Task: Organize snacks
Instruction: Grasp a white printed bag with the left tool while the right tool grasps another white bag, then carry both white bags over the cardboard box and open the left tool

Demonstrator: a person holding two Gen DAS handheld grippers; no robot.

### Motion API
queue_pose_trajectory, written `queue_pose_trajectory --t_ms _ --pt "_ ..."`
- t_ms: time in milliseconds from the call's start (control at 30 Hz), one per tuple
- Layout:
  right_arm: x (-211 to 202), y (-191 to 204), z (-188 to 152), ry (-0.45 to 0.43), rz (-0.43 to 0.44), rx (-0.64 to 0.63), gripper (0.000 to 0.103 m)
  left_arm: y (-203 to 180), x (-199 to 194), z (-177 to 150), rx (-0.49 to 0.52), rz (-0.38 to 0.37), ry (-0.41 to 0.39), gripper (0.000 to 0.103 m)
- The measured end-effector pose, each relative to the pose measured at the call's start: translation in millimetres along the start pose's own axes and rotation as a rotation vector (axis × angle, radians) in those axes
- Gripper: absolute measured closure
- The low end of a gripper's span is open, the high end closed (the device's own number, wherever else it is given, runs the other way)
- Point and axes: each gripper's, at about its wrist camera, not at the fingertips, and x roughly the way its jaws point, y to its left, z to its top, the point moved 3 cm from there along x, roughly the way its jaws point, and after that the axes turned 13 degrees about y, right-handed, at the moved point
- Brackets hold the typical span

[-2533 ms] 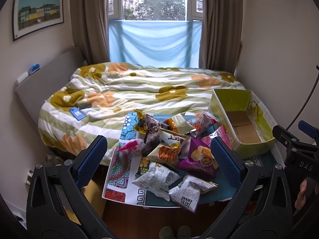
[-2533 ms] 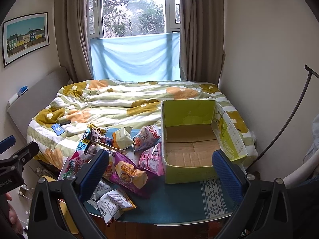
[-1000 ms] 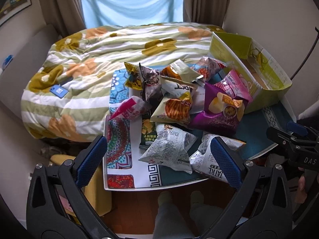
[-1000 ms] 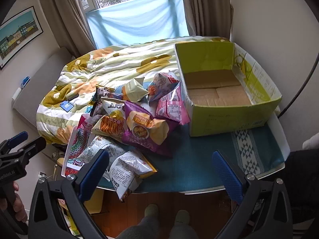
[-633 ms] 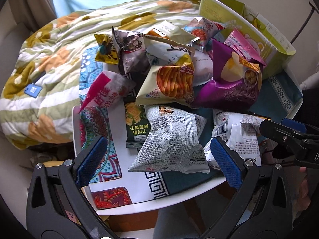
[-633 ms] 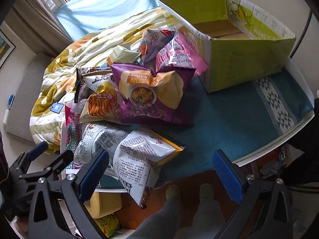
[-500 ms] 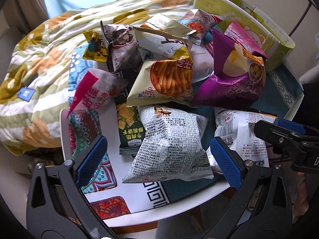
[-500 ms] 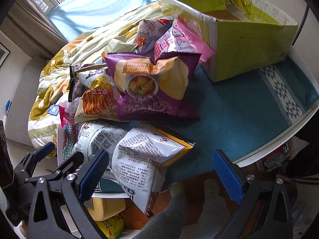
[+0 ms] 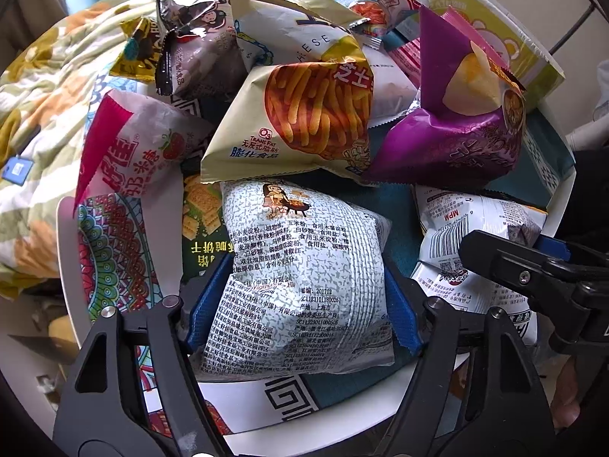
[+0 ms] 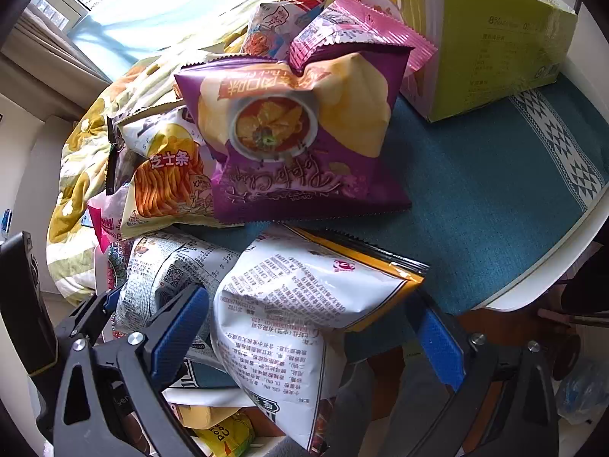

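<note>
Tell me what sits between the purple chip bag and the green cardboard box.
In the right wrist view, a pink snack packet lies between the purple chip bag and the green cardboard box, its edge overlapping the bag's top.

You've got a floral duvet (image 9: 45, 87) at ten o'clock in the left view, blue tag (image 9: 16, 168) lying on it at nine. A teal cloth (image 10: 495, 190) covers the white table (image 10: 540, 278) — three o'clock, right view. Blue-draped window (image 10: 160, 3) at eleven o'clock.

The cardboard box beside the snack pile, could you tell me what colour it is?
The cardboard box is yellow-green with small print; the right wrist view shows it best.
</note>
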Motion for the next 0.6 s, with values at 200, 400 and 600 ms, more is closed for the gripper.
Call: queue_pose_trajectory --t_ms 200,400,600 --pt "13 7 1 0.032 0.016 -0.002 0.015 2 -1 -9 0.003 0.001 0.007 0.036" --pt "15 9 -4 0.048 0.011 0.002 0.033 4 -7 -25 0.001 -0.022 0.009 0.039" --pt "10 21 -9 0.055 -0.012 -0.028 0.04 9 -26 -35 -0.013 -0.017 -0.008 0.042"
